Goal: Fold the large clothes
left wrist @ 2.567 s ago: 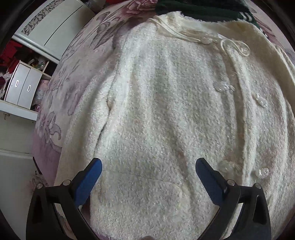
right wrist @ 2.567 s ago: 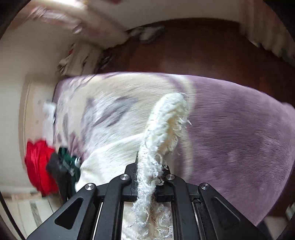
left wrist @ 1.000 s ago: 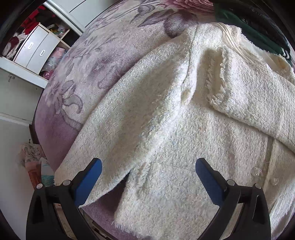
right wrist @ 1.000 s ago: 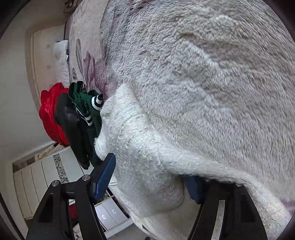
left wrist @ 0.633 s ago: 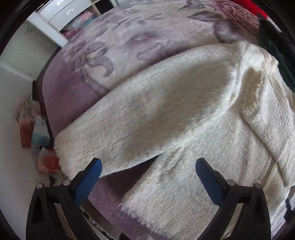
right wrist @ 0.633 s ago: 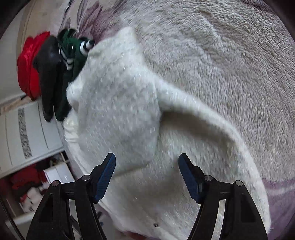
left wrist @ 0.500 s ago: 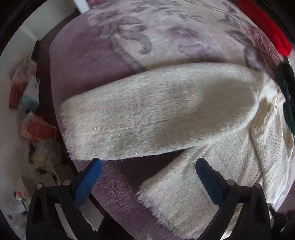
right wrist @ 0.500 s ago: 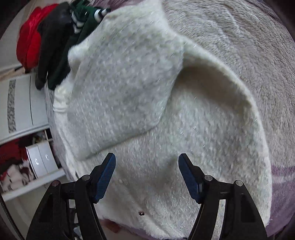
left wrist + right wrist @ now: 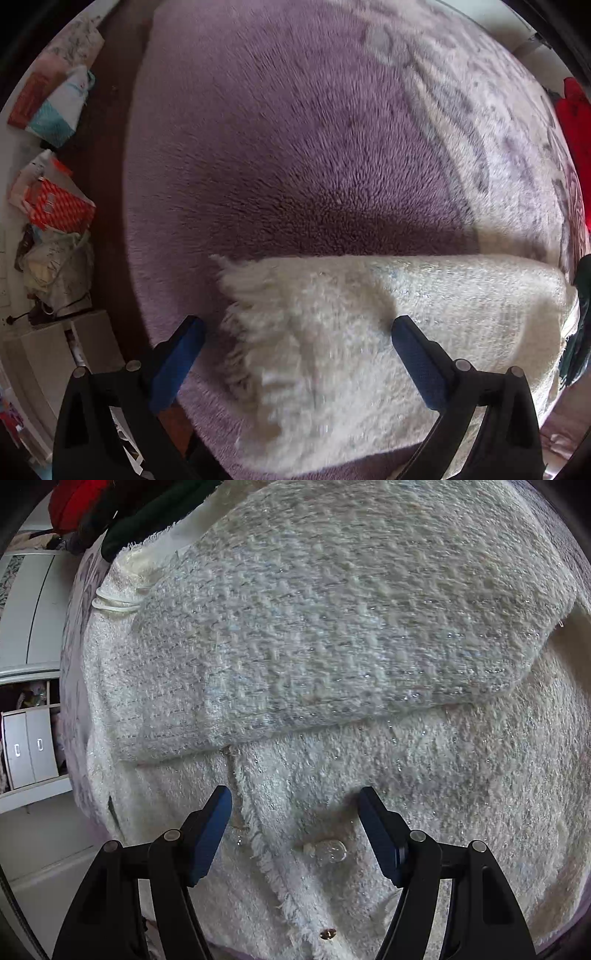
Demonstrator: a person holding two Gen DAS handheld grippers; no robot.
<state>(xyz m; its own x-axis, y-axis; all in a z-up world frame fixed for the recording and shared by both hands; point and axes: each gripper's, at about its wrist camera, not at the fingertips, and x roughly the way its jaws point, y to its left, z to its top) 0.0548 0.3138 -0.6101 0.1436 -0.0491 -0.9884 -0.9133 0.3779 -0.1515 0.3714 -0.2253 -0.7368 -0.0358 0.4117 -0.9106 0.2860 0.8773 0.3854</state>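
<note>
While both hand-held grippers (image 9: pixel 295 343) (image 9: pixel 295 812) gape, one cream coat (image 9: pixel 369 646) lies flat.

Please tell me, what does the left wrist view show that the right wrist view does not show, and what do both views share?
Only the left wrist view shows the fringed sleeve cuff lying out on the purple blanket, and bags on the floor.

Only the right wrist view shows the sleeve folded across the chest, a clear button, and grey drawers.

Both show the cream jacket, a red garment, and an open gripper: left gripper, right gripper.
</note>
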